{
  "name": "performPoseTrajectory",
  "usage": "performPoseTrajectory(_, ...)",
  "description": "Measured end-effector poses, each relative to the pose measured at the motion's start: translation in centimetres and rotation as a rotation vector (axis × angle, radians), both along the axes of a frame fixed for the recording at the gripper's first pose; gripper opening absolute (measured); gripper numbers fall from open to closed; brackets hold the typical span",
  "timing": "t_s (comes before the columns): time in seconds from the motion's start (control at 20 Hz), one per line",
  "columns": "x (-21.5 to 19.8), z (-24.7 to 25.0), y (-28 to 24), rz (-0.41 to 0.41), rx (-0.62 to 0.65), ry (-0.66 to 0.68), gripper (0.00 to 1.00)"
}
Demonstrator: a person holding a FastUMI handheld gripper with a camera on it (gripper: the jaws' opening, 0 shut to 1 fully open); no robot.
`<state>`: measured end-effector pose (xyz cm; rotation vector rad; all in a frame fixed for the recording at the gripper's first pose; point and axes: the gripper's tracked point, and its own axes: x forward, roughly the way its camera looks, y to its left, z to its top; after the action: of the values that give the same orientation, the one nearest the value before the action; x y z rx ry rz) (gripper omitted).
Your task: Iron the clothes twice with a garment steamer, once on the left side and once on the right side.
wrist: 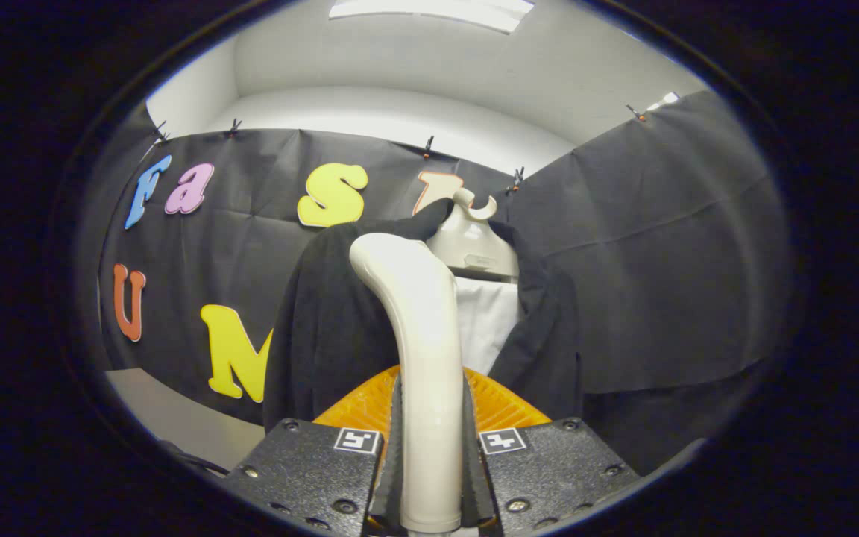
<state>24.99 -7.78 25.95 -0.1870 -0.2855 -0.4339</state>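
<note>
Both tongs [431, 447] fingers clamped on steamer handle [422, 358], steamer head hidden against dark garment [332, 328].

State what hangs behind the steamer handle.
Behind the steamer handle, gripped by the gripper, hangs a dark jacket over a white shirt on a hanger. The handle covers the jacket's middle.
</note>
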Motion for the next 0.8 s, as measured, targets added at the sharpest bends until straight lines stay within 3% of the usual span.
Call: performPoseTrajectory(0.8,-3.0,-11.3,-0.6,-0.072,0.075,0.188,0.35)
